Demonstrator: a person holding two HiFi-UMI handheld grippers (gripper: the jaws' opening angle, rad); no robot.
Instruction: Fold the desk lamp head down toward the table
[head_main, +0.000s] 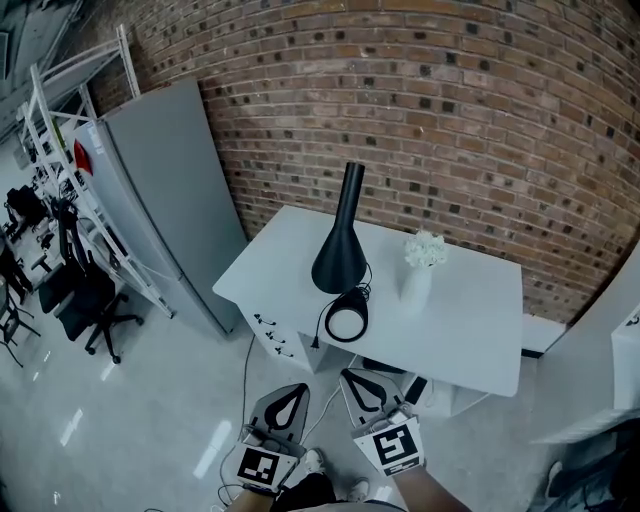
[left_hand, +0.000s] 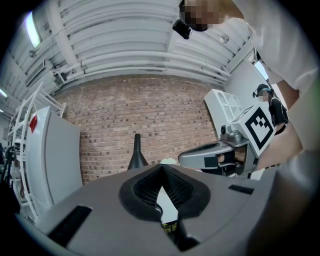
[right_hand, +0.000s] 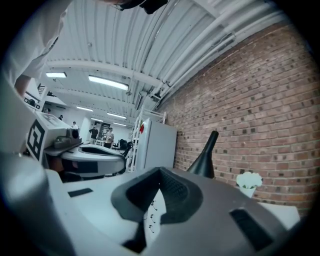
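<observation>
A black desk lamp (head_main: 342, 240) stands on the white table (head_main: 470, 320). Its flared cone rises upright, and a round ring part with a white face (head_main: 346, 320) lies near the table's front edge. My left gripper (head_main: 291, 392) and right gripper (head_main: 360, 380) hover side by side over the floor in front of the table, apart from the lamp, both pointing at it. Both are shut with nothing between the jaws. The left gripper view shows the shut left gripper (left_hand: 161, 166) and the lamp (left_hand: 137, 152) beyond. Past the closed right gripper (right_hand: 161, 171), the right gripper view shows the lamp (right_hand: 205, 157).
A white vase of white flowers (head_main: 420, 265) stands right of the lamp. The lamp's cable (head_main: 318, 338) hangs over the front edge by a drawer unit (head_main: 280, 340). A grey cabinet (head_main: 165, 190), a white rack (head_main: 70, 150) and an office chair (head_main: 90, 300) stand left.
</observation>
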